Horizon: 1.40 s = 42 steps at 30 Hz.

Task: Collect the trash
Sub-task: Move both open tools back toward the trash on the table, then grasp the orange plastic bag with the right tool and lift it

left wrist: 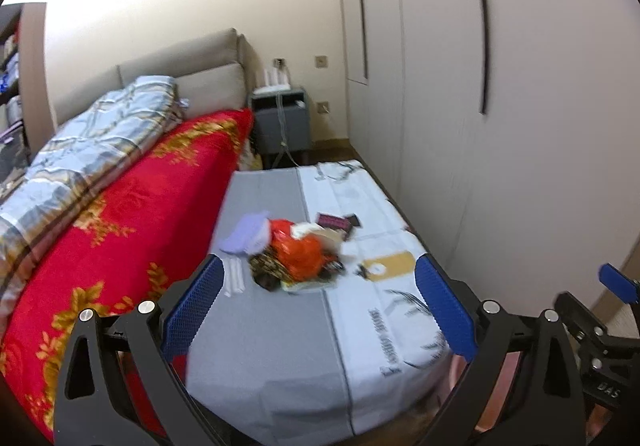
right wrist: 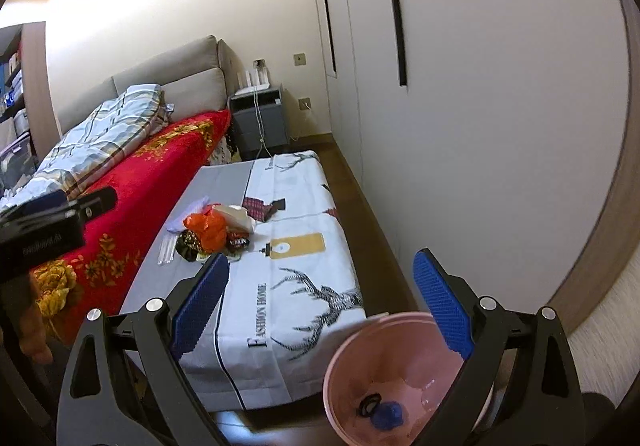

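A trash pile lies on a low platform under a grey and white sheet [left wrist: 280, 346]: an orange plastic bag [left wrist: 298, 250], a lavender cloth [left wrist: 248, 232], dark wrappers [left wrist: 266, 266], a maroon packet [left wrist: 336, 222] and white sticks [left wrist: 234, 278]. My left gripper [left wrist: 320, 306] is open, short of the pile, with nothing between its blue pads. My right gripper [right wrist: 320, 304] is open too, held above a pink bin [right wrist: 360, 350] that contains a blue cap [right wrist: 386, 416] and a black ring. The orange bag [right wrist: 210, 230] is far ahead on the left in the right wrist view.
A bed with a red floral blanket [left wrist: 120, 226] and a plaid quilt runs along the left. A grey nightstand [left wrist: 282, 118] with cables stands at the back. White wardrobe doors [left wrist: 520, 126] line the right, with a strip of wooden floor [right wrist: 372, 214] beside the platform.
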Motion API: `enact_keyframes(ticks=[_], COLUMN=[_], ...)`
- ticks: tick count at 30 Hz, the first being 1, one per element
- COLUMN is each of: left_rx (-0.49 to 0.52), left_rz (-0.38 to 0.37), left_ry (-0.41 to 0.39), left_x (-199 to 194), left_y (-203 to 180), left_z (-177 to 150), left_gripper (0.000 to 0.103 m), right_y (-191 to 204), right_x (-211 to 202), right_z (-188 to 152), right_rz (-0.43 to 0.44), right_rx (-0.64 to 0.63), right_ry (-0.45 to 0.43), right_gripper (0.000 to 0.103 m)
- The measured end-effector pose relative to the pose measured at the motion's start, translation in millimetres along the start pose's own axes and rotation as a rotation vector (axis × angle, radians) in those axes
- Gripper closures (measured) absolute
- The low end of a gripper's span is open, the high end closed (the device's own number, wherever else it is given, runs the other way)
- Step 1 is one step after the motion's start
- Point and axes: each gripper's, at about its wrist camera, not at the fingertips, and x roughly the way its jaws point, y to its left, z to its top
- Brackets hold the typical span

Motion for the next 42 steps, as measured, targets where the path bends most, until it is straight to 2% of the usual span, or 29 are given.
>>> enact_keyframes(ticks=[3,8,12,16,19,22,25,30,33,42], left_rx=[-0.023,-0.094,-0.1,-0.133,-0.166,-0.203,-0.261,-0.265,-0.292,-0.284], left_rz=[0.047,0.125,0.207,0.245,0.258,0.32,0.339,0.391,0.383,0.375], left_ry=[-0.02,-0.002,0.01,0.016,0.016,0.052,0.056,0.073,0.083,0.115], left_x=[14,51,85,115,131,151,156,163,166,175], left_y=[19,57,83,110,126,144,159,172,178,179], left_z=[6,8,5,5,5,8,7,7,8,4], left_gripper=[0.009,0.009,0.009,0.009,0.009,0.009,0.009,0.009,0.009,0.009], right_y=[7,26,49,78,102,127,152,179,188,201], right_x=[18,62,101,148,184,218,254,294,306,331], right_z=[2,8,8,5,3,-1,-9,-21,-26,-35], right_rz=[0.007,0.036,0.065,0.075,0.117,0.161,0.185,0.22,0.243,0.239], right_rx=[-0.012,-0.037,-0.072,-0.122,-0.156,-0.202,-0.252,-0.306,-0.303,-0.298], right_ry=[-0.004,-0.003,-0.007,-0.041,-0.034,-0.032,-0.052,-0.027,-0.011,0.041], right_gripper=[0.009,0.009,0.009,0.009,0.009,0.009,0.01,0.016,0.02,0.02])
